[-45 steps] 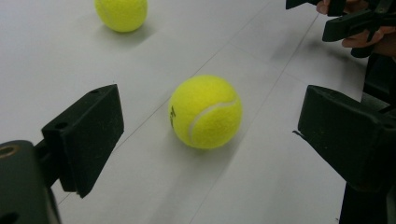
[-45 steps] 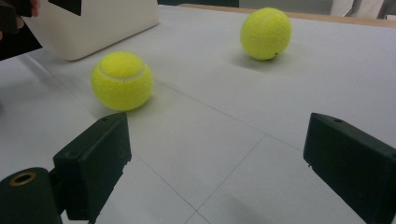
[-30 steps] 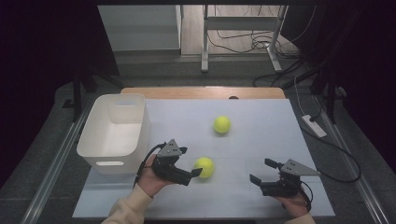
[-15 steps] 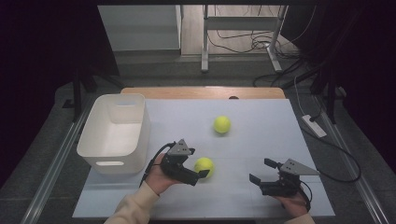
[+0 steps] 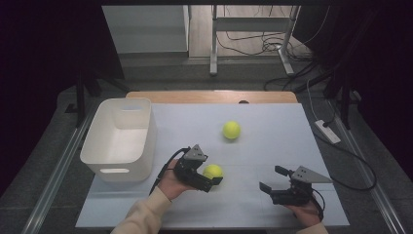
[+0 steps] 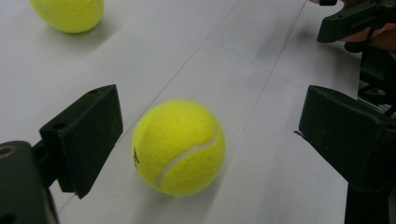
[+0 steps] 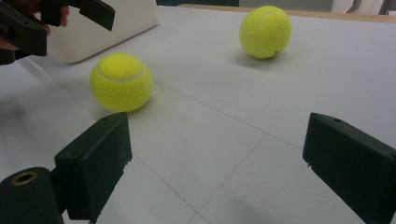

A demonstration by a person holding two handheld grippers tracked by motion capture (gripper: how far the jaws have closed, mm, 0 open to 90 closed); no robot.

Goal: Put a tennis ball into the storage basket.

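White bin (image 5: 119, 134) at table's (image 5: 272, 146) left side; second tennis ball (image 5: 232, 130) mid-table, farther back.

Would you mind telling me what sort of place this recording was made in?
Probably a lab or workshop set up for recording: a white-covered table with tennis balls and a bin, loose cables on the floor, dark surroundings.
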